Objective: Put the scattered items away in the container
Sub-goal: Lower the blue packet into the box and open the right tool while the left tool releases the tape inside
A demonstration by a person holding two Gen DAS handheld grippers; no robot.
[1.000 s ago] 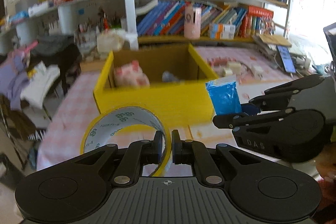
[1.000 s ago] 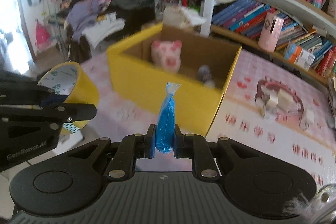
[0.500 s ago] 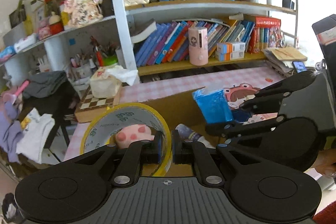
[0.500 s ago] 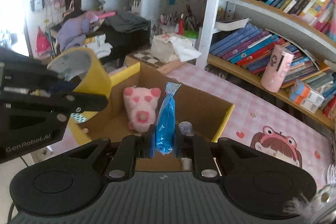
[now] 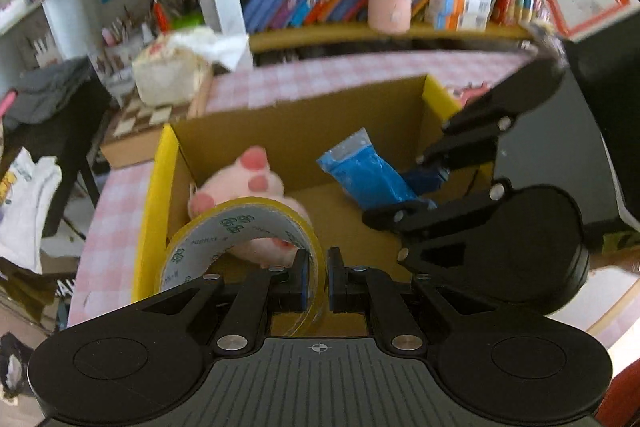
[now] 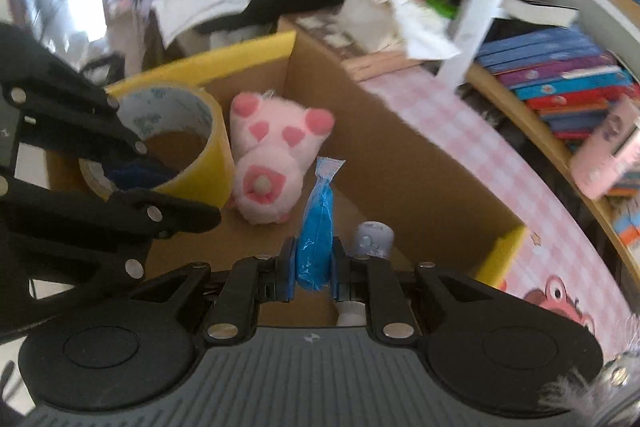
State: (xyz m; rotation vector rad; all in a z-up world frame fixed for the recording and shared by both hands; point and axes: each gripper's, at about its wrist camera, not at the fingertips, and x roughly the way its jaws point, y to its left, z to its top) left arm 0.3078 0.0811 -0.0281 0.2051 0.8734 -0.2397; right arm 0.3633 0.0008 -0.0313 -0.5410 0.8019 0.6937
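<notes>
A: Which step is this?

B: The drop-off, I'd say; both loads hang over the open box (image 5: 434,99), nothing let go yet. The left gripper (image 5: 318,277) is clamped on the wall of the tape roll (image 5: 240,227), lower centre of the left view; the right gripper (image 6: 314,269) is pinched tight on the blue pouch (image 6: 318,223), lower centre of the right view.

A: Next move?

B: Prob. spread each pair of jaws and let the things fall; mind the plush pig (image 6: 276,163) already inside, centre of frame, and the small pale bottle (image 6: 372,239) just right of the pouch, so aim for bare floor of the box.

A: Materials?

B: Box: corrugated card, brown inside, yellow outside, stiff square walls; roll: a hollow ring, glossy yellowish film w/ a printed white liner, rigid enough to pinch by the rim; pouch: thin crinkly plastic, soft fill, sealed clear top, bulging where squeezed; pig: fuzzy, squashy, pink spots. Table (image 5: 320,83): pink check cloth, upper centre.
</notes>
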